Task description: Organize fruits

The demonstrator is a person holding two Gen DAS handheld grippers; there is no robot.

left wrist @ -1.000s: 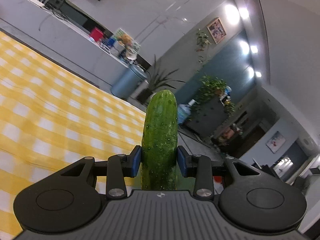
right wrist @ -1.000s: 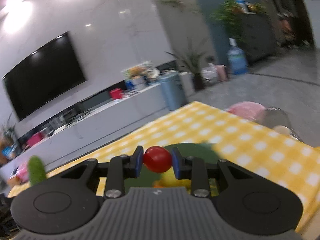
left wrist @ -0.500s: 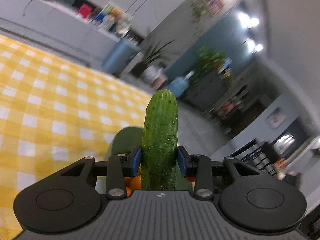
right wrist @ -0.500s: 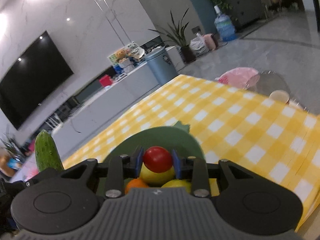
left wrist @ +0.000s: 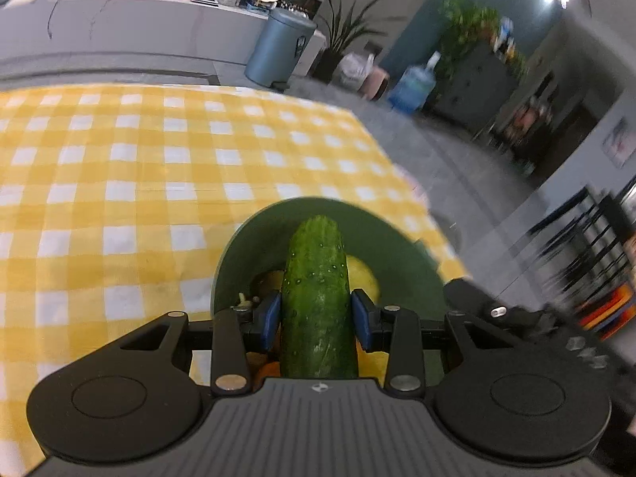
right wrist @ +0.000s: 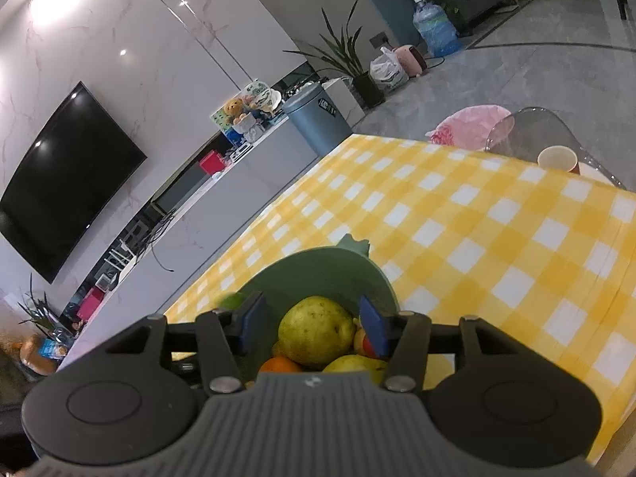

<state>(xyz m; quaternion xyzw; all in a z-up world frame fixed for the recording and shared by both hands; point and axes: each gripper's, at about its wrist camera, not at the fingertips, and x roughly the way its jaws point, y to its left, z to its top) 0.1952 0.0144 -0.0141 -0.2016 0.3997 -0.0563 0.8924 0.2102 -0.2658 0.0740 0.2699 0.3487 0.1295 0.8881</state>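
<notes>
Yellow-checked tabletop (left wrist: 119, 183), green bowl (left wrist: 381, 234) lower centre. Left hand-held gripper (left wrist: 317, 316) clamps a cucumber (left wrist: 317, 294) over the crowded bowl; it may roll out. Right hand-held gripper (right wrist: 312, 322) is opening, empty, above the pear (right wrist: 316, 330).

A home living room: a wall-mounted television (right wrist: 67, 175) above a long low cabinet (right wrist: 246, 167), potted plants (right wrist: 349, 59), and a bench under a yellow checked cloth (left wrist: 119, 183).

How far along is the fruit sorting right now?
Done: a pear, an orange and other fruit lie in the green bowl. In hand: the left gripper grips a cucumber over the bowl; the right gripper is opening, nothing between its pads. Left: releasing the cucumber.
</notes>
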